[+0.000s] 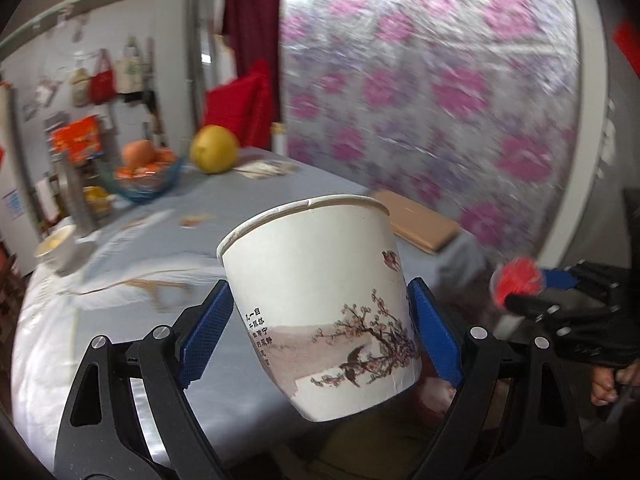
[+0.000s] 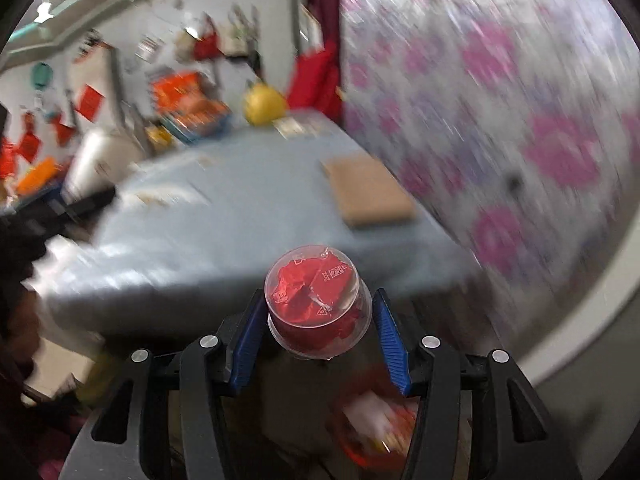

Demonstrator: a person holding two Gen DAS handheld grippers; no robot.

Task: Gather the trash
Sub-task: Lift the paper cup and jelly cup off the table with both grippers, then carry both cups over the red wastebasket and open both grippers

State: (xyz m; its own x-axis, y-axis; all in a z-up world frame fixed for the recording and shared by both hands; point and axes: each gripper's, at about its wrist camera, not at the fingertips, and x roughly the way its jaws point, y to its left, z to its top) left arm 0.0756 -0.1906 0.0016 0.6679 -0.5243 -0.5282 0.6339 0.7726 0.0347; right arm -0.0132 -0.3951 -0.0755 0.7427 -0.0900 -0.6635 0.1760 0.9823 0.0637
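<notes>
My left gripper [image 1: 320, 328] is shut on a white paper cup [image 1: 316, 300] printed with a blossom branch and birds, held tilted above the near edge of the grey-blue table [image 1: 256, 200]. My right gripper [image 2: 316, 332] is shut on a small clear plastic cup [image 2: 316, 300] stuffed with red wrapper, bottom toward the camera, held off the table's near edge. The right gripper with its red-filled cup [image 1: 518, 278] also shows at the right of the left wrist view. A red bin with trash [image 2: 376, 420] lies blurred below the right gripper.
On the table stand a yellow pomelo [image 1: 214, 148], a blue glass bowl of oranges [image 1: 146, 178], a brown cardboard piece [image 1: 420, 220], a white cup [image 1: 56, 246] and scraps of paper [image 1: 132, 276]. A floral curtain [image 1: 420, 80] hangs on the right.
</notes>
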